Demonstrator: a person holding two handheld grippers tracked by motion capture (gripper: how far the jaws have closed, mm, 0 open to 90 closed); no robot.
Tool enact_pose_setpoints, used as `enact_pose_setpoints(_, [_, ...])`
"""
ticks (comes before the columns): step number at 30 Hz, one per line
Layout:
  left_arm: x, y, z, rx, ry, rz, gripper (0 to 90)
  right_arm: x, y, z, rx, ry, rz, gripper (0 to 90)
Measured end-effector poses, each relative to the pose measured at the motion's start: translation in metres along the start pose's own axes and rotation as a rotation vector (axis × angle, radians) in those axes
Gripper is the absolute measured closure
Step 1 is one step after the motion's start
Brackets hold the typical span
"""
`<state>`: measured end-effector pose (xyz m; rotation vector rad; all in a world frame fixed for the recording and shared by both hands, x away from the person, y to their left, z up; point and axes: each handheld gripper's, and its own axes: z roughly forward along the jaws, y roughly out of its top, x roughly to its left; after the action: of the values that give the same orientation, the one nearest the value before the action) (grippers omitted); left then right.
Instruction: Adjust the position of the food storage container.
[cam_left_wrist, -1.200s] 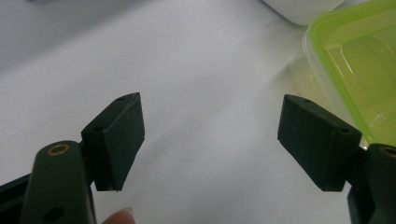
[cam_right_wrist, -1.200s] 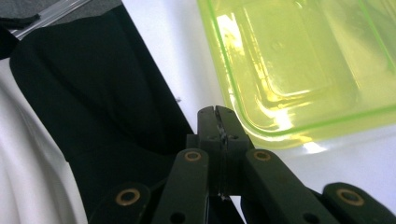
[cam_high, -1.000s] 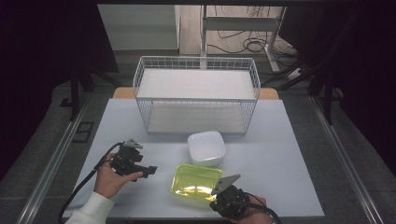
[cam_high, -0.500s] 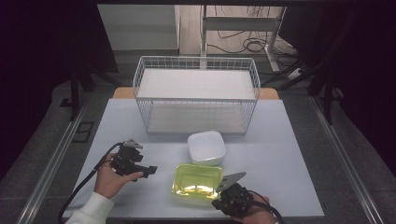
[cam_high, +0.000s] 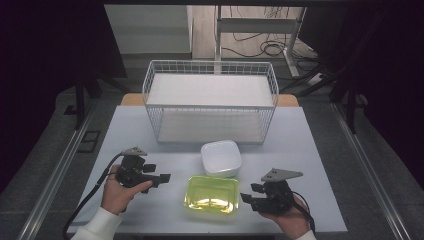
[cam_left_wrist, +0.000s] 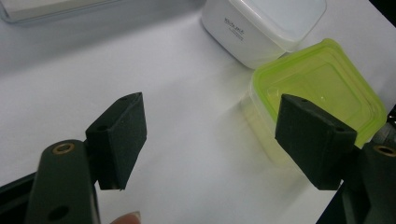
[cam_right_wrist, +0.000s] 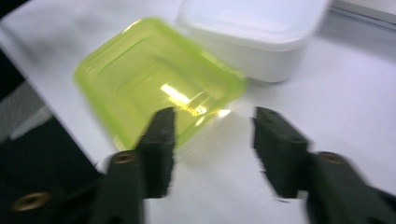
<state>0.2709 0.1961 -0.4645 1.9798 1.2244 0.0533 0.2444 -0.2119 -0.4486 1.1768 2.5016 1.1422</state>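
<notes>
Lying flat on the white table (cam_high: 150, 215), near its front edge: green box (cam_high: 211, 194) with clear yellow-green lid, upright, closed. Sitting just behind it, touching or almost touching at one corner: white box (cam_high: 221, 157), lid on. Standing farther back, well apart from both: white wire basket (cam_high: 210, 102), bare white floor inside. Hovering to the right of the green box, apart from it: right gripper (cam_high: 248, 193), held in the right hand (cam_high: 287, 220), jaws pointing left toward the box, having just been opening, now standing apart with nothing between them; in the right gripper view, near corner of the green box (cam_right_wrist: 159, 88) showing just beyond the left jaw, picture blurred. Hovering to the left of the green box, clear of it: left gripper (cam_high: 164, 176), held in the left hand (cam_high: 120, 192), jaws wide apart and gripping nothing; bare table between them in the left gripper view, green box (cam_left_wrist: 322, 88) and white box (cam_left_wrist: 261, 25) beyond.
</notes>
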Motion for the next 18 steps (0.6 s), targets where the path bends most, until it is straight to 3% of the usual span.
enact_pose_setpoints(6, [-0.004,-0.001,0.001,-0.023,-0.056,-0.022,25.3,-0.016,-0.002,0.0,-0.018,-0.029,0.079,29.4])
enact_pose_setpoints(18, [-0.007,-0.004,0.002,-0.024,-0.02,-0.013,25.4,-0.038,-0.008,-0.002,-0.018,-0.045,0.115,27.3])
